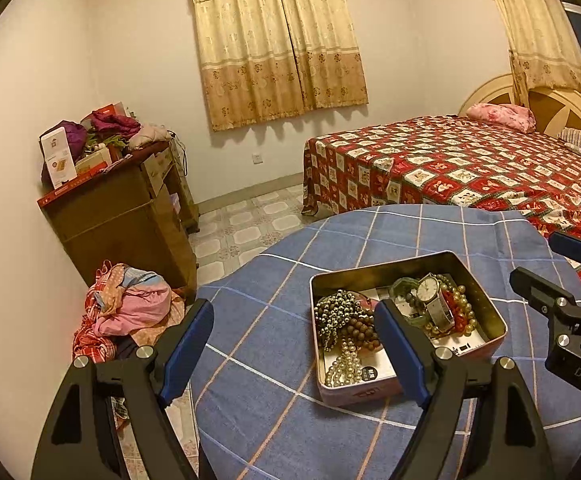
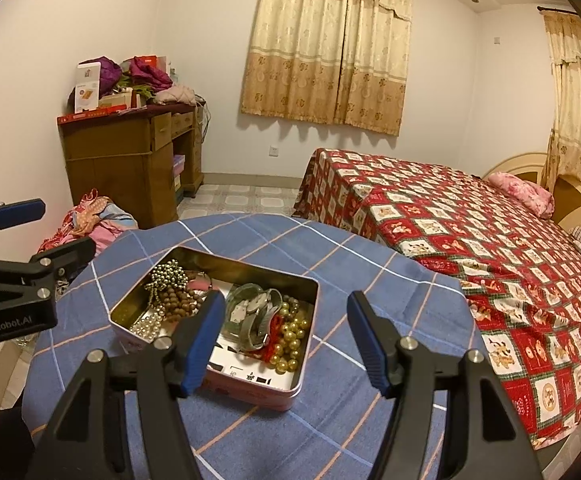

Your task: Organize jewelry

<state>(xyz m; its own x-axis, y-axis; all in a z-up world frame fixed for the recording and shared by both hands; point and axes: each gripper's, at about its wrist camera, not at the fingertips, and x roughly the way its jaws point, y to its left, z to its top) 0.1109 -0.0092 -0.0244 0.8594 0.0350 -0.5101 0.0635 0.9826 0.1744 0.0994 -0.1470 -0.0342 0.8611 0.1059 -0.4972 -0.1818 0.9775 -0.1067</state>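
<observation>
The bed, spread with a red patterned quilt, is cut off at the right edge, and its headboard is half hidden by a curtain. The round table, draped in blue checked cloth, is seen only in part, its near side lost beneath the grippers. A wooden cabinet is piled with bundles hard to make out. The metal tin, rectangular with rounded corners, is found at the table's middle, open, beads and a watch tangled inside. The left gripper is held wide with nothing between the fingers; the right gripper is likewise spread and empty, just before the tin.
</observation>
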